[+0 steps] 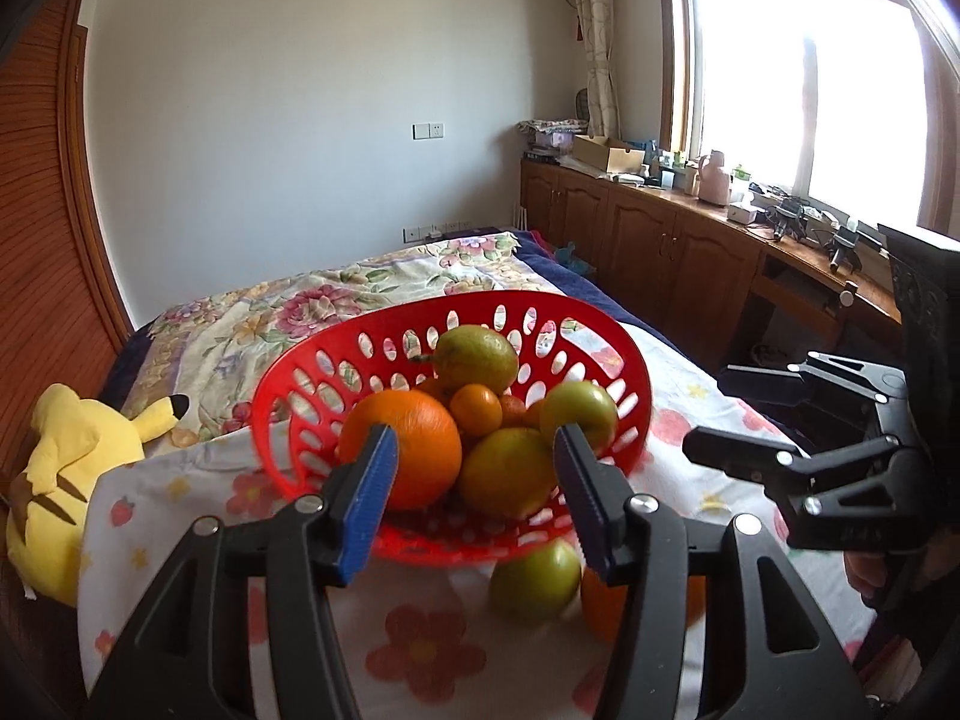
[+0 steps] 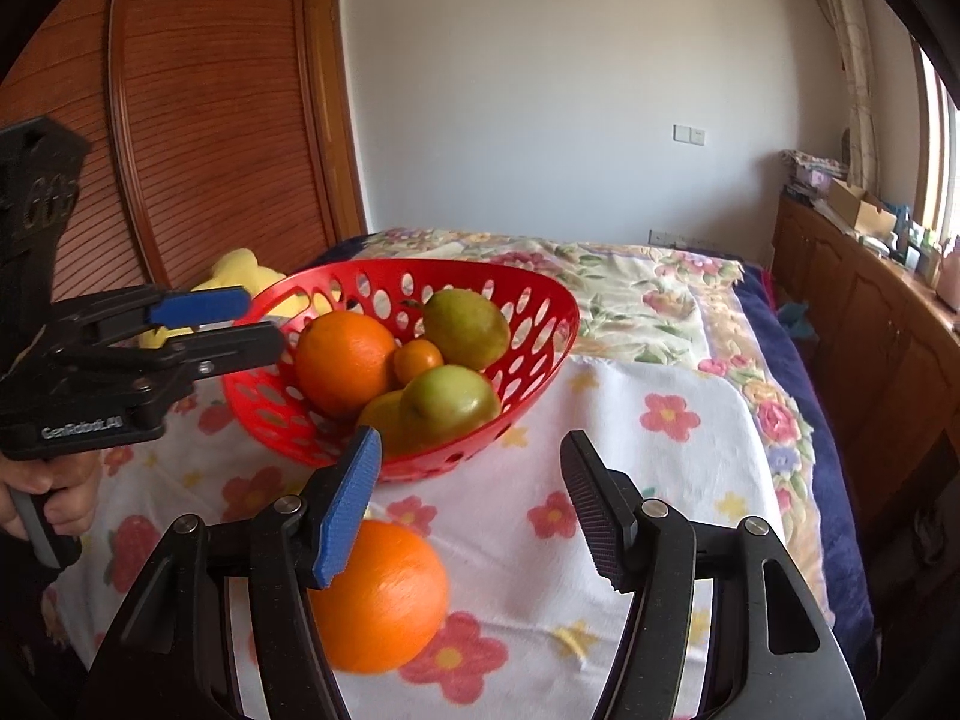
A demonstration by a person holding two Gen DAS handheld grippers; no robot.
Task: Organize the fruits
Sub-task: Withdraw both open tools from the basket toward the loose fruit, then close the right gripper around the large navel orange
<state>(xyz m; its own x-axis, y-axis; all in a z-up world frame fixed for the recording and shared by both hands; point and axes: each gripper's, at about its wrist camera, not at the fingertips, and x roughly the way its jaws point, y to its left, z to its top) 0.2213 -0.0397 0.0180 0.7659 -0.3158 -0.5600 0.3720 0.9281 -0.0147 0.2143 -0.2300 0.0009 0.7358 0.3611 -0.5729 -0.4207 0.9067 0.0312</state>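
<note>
Now I'm hovering both grippers, left gripper (image 1: 474,498) & right gripper (image 2: 471,504), jaws apart, holding nothing. Loose orange (image 2: 378,597) at frame bottom is sitting near the cloth edge; a clumsy nudge prob rolls it off, away from the red basket (image 2: 540,294).

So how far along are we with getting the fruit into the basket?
Mostly done: the red basket already holds a heap of fruit, including a large orange and several green ones. Nothing is in hand; the left gripper and right gripper are both open and empty. Left to do: a green fruit and an orange lie loose on the floral cloth.
</note>
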